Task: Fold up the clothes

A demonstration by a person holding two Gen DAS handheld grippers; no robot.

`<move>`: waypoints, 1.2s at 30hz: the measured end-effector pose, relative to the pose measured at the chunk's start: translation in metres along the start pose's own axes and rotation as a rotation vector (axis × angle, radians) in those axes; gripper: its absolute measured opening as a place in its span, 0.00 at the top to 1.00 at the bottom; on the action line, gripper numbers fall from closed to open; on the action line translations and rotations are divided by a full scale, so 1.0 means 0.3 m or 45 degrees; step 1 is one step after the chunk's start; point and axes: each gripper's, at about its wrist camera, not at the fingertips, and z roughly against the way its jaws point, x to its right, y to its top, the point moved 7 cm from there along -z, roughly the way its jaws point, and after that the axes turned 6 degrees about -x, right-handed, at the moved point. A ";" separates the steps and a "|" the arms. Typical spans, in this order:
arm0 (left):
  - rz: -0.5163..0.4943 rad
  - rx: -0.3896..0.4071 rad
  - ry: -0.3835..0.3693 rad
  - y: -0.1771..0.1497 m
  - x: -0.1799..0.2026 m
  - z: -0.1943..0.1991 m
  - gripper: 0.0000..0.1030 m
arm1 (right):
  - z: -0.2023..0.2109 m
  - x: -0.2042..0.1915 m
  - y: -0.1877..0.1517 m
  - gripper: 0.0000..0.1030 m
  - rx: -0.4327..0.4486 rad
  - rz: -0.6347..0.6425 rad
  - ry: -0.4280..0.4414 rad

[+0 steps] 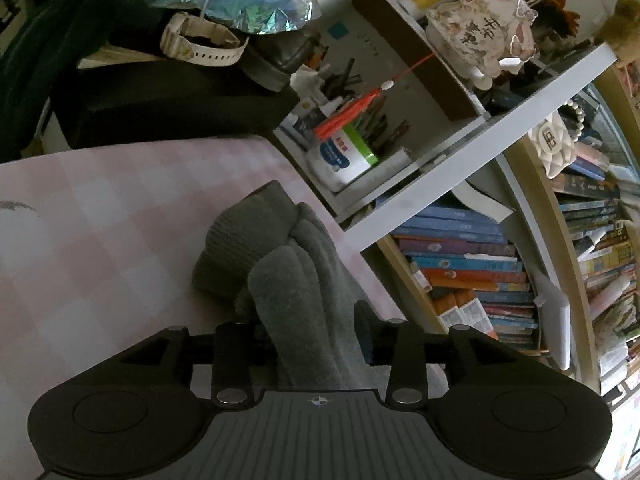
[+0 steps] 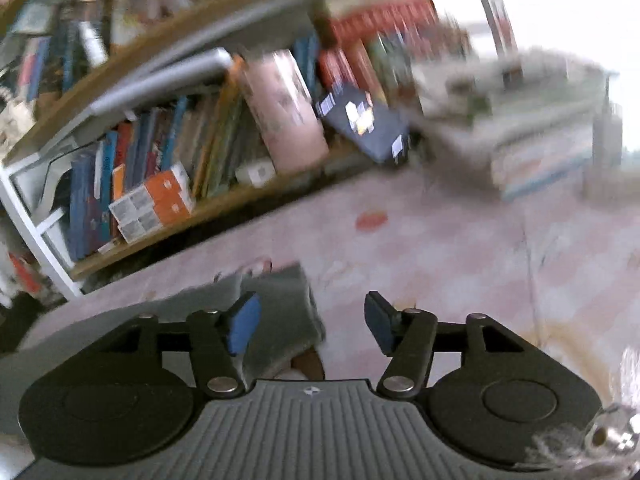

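Observation:
A grey fleece garment [image 1: 280, 264] lies bunched on the pink checked cloth [image 1: 120, 240]. One thick fold of it runs back between the jaws of my left gripper [image 1: 308, 320], which is shut on it. In the blurred right wrist view, my right gripper [image 2: 312, 320] is open and empty above the pink cloth [image 2: 440, 248]. A flat grey piece of the garment [image 2: 280, 320] lies under its left finger [image 2: 242, 324].
Bookshelves [image 1: 480, 272] packed with books stand close behind the cloth's far edge, also seen in the right wrist view [image 2: 160, 168]. A white shelf board [image 1: 500, 136] carries jars and trinkets. A dark box [image 1: 168, 108] with a watch sits at the back left. A blurred stack [image 2: 520, 128] stands at the right.

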 end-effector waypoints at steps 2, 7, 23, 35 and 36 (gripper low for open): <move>-0.015 0.005 0.007 -0.004 0.001 -0.004 0.62 | 0.005 -0.073 0.003 0.41 0.038 0.127 0.027; -0.039 0.002 0.016 -0.011 -0.004 -0.010 0.56 | -0.057 -0.325 -0.033 0.33 0.038 0.435 0.215; -0.073 0.003 0.012 -0.020 -0.011 -0.015 0.55 | -0.268 -0.815 -0.338 0.26 -0.261 0.978 0.540; -0.154 0.021 0.066 -0.032 0.003 -0.028 0.55 | -0.276 -0.804 -0.336 0.19 -0.289 0.955 0.526; -0.155 0.022 0.065 -0.033 0.003 -0.028 0.55 | -0.272 -0.804 -0.338 0.19 -0.284 0.962 0.526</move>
